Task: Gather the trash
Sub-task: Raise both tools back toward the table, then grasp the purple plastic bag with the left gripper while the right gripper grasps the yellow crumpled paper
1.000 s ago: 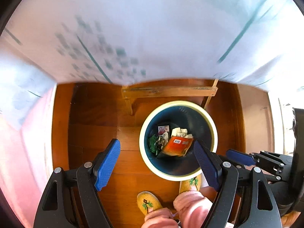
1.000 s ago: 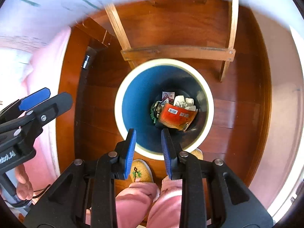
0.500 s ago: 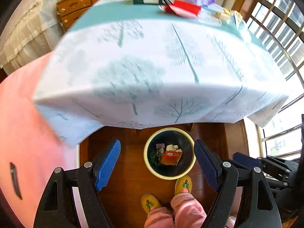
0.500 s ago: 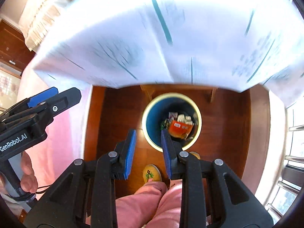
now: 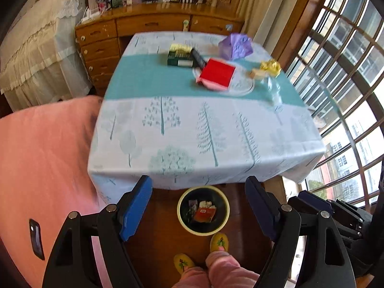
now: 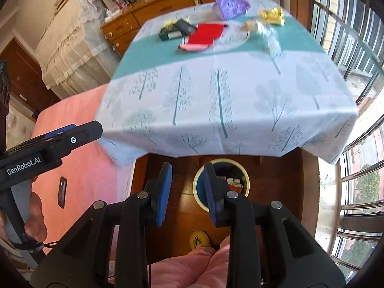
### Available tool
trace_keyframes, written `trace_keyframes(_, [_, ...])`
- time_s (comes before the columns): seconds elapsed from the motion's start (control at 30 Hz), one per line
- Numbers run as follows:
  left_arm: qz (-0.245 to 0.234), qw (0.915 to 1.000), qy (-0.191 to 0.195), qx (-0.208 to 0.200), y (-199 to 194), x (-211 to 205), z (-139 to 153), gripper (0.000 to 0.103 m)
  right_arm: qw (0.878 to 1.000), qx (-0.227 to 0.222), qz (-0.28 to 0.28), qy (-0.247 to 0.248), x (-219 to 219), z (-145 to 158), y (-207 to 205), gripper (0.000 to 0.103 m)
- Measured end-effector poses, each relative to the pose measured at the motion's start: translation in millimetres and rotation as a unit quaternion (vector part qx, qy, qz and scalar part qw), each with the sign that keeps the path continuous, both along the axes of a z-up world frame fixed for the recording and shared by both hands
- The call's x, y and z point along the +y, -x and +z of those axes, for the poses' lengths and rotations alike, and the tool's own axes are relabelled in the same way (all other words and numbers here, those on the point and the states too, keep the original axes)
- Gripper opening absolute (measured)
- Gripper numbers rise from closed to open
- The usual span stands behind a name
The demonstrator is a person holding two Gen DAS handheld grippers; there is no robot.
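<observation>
1. Trash left to collect lies at the far end of the tree-printed counter [image 5: 206,129]: a red flat packet [image 5: 217,73] on a clear glass plate [image 5: 242,86], a dark green box [image 5: 181,56], a crumpled yellow wrapper [image 5: 271,67] and a purple bag [image 5: 236,45].
2. Left gripper [image 5: 198,206] has its jaws wide apart and empty; right gripper [image 6: 187,189] has jaws narrowly apart, empty too.
3. Narrow right jaws may shove the packet rather than straddle it.
4. Pinching the packet could drag the plate toward the counter edge.
5. Carrying back to the round cream-rimmed bin [image 5: 203,210], half under the cloth overhang, a release from high up may miss.
</observation>
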State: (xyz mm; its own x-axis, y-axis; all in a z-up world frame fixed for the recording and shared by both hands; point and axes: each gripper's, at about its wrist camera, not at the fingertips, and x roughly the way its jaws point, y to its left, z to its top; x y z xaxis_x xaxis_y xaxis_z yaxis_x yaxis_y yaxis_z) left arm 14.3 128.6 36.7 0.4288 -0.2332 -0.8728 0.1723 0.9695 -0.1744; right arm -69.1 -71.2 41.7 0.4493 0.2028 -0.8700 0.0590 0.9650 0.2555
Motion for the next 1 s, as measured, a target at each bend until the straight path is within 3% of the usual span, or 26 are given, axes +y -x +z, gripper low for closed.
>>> trace_keyframes(0.27, [-0.02, 0.9987, 0.014, -0.045, -15, 2, 59, 0.081, 0.997, -0.066, -0.046, 0.011, -13, 75, -5, 0.024])
trace_keyframes(0.5, [-0.037, 0.9971, 0.008, -0.066, -35, -15, 85, 0.081, 0.993, -0.096, -0.072, 0.01, -38, 107, -20, 0.024])
trace_keyframes(0.73, [-0.038, 0.9969, -0.013, -0.068, -88, -51, 76, 0.081, 0.992, -0.095, -0.083, -0.001, -83, 93, -68, 0.024])
trace_keyframes(1.0, [0.019, 0.9995, -0.022, -0.014, -202, -110, 33, 0.081, 0.996, -0.064, -0.056, -0.022, -168, 57, -188, 0.024])
